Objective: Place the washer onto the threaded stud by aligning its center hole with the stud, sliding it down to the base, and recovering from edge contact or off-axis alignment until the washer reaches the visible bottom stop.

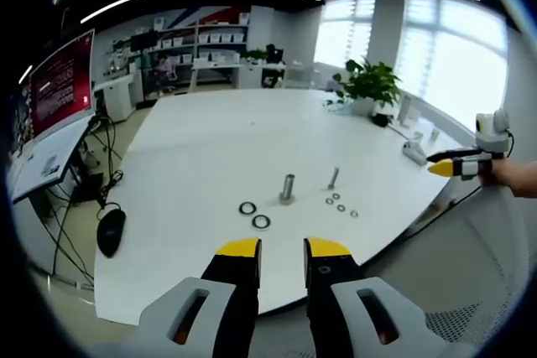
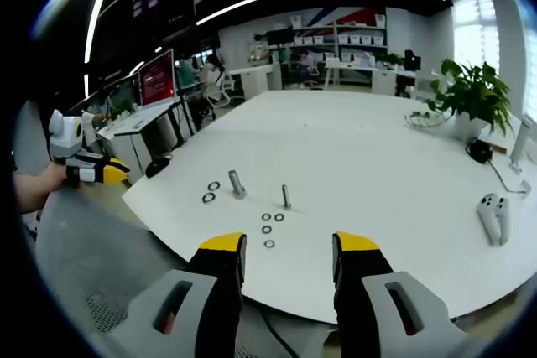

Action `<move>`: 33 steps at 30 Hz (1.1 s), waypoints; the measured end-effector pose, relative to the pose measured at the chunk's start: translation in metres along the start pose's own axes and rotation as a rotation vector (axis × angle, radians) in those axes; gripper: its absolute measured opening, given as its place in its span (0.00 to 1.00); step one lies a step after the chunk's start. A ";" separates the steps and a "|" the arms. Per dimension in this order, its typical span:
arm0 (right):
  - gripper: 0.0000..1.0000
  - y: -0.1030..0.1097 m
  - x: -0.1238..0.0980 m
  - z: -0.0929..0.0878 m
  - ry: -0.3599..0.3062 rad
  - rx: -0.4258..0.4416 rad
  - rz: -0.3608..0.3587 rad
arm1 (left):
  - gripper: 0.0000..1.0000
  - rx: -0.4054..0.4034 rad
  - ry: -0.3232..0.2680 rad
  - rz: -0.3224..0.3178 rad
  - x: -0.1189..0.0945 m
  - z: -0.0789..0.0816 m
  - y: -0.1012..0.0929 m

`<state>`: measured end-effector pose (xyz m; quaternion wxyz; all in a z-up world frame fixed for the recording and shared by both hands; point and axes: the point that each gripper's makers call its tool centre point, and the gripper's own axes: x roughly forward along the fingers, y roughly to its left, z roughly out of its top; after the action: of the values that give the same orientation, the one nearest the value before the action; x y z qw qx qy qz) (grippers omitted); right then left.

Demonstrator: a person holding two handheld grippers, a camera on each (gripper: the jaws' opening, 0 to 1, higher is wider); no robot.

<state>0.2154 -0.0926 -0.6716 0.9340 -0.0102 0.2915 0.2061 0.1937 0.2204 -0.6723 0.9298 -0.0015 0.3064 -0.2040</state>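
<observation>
On the white table (image 1: 210, 148) a thick stud (image 1: 288, 188) stands upright, and a thin threaded stud (image 1: 334, 178) stands to its right. Two large dark washers (image 1: 255, 215) lie in front of the thick stud. Several small washers (image 1: 340, 205) lie by the thin one. My left gripper (image 1: 282, 249) hovers open over the table's near edge, with nothing between its jaws. In the right gripper view the thick stud (image 2: 237, 184), thin stud (image 2: 286, 197), large washers (image 2: 211, 192) and small washers (image 2: 270, 229) lie ahead of my open, unloaded right gripper (image 2: 286, 247). The other gripper (image 2: 99, 170) shows at left.
A potted plant (image 1: 369, 85) and small devices (image 1: 413, 152) stand at the table's far right side. A black mouse (image 1: 111, 231) rests near the left edge. White controllers (image 2: 494, 216) lie at right. A grey mesh chair (image 2: 92, 266) sits beside the table. Desks and monitors (image 1: 54, 98) fill the room behind.
</observation>
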 end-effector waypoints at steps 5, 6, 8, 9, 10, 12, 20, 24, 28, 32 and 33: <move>0.42 0.001 0.000 -0.001 0.003 -0.015 0.000 | 0.18 0.004 0.004 -0.005 0.000 -0.001 -0.001; 0.42 0.000 0.000 0.000 -0.001 -0.013 -0.001 | 0.17 0.005 0.003 -0.005 0.000 0.000 -0.001; 0.42 0.000 -0.001 0.000 -0.004 0.002 -0.003 | 0.17 0.003 0.001 0.000 0.000 0.000 0.000; 0.42 0.000 -0.001 -0.001 0.001 0.006 -0.003 | 0.17 0.001 0.000 0.001 0.000 0.000 0.000; 0.42 0.001 -0.001 -0.001 0.002 0.005 -0.001 | 0.17 0.001 0.002 0.002 0.000 -0.001 0.000; 0.41 0.002 0.000 -0.001 0.002 -0.003 0.004 | 0.17 0.000 0.006 0.001 0.000 -0.001 0.000; 0.41 0.002 0.000 0.000 0.001 -0.001 0.007 | 0.17 0.006 0.016 -0.002 0.001 -0.003 0.000; 0.40 0.001 0.000 0.000 -0.004 -0.006 0.008 | 0.17 0.005 0.014 0.001 0.001 -0.003 0.000; 0.37 0.004 0.000 -0.003 0.016 0.006 0.023 | 0.17 0.004 0.025 0.003 0.001 -0.005 0.001; 0.37 0.004 0.000 -0.001 0.004 0.002 0.021 | 0.16 0.010 0.033 0.000 0.001 -0.006 0.000; 0.37 0.004 0.000 -0.001 0.004 0.002 0.020 | 0.16 0.011 0.034 0.000 0.001 -0.006 0.000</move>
<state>0.2135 -0.0894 -0.6719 0.9313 -0.0066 0.2936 0.2154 0.1908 0.2206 -0.6779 0.9245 0.0069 0.3210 -0.2054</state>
